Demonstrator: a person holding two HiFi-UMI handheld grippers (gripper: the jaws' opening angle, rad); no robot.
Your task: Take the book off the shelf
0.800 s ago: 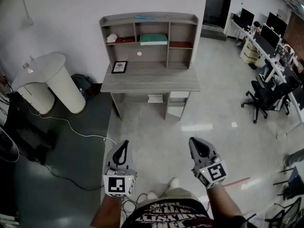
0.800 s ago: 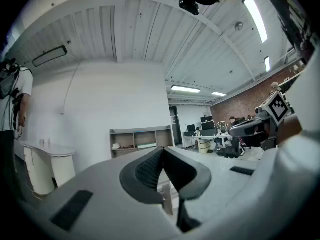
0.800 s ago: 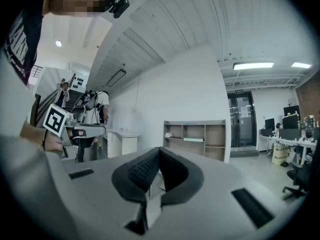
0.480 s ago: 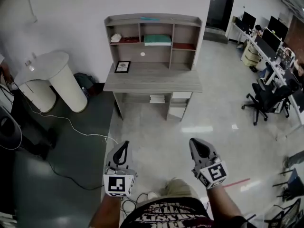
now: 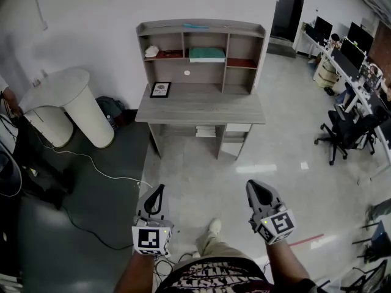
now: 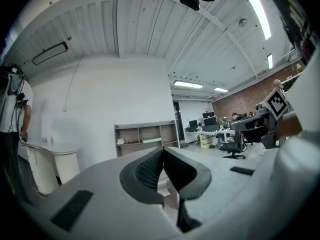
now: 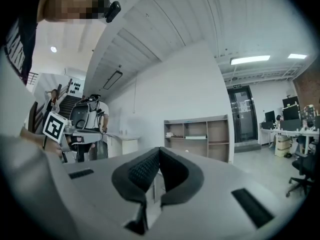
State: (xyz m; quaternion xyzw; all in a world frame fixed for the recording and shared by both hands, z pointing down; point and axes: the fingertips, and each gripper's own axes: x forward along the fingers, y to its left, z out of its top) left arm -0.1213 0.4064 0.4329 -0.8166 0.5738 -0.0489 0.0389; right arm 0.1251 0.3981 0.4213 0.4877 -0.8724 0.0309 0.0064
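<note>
The left tool has its two dark ribbed jaws pressed together with nothing between them, and the right tool is likewise closed and empty. Both are held level at waist height over the pale glossy floor, well apart from the furniture.

Ahead, the teal book lies flat in the middle compartment of the grey wooden shelf unit, which stands on the grey wooden worktop. A small black-framed picture leans at the worktop's left.

This looks like the approach step: nothing has been reached for yet. The next move calls for closing the gap to the worktop, opening one tool and lining its jaws up with the book's front edge.

Compared with the earlier frames, the shelf unit and worktop sit lower and larger in the head view, and a pale shoe has stepped forward between the tools.
</note>
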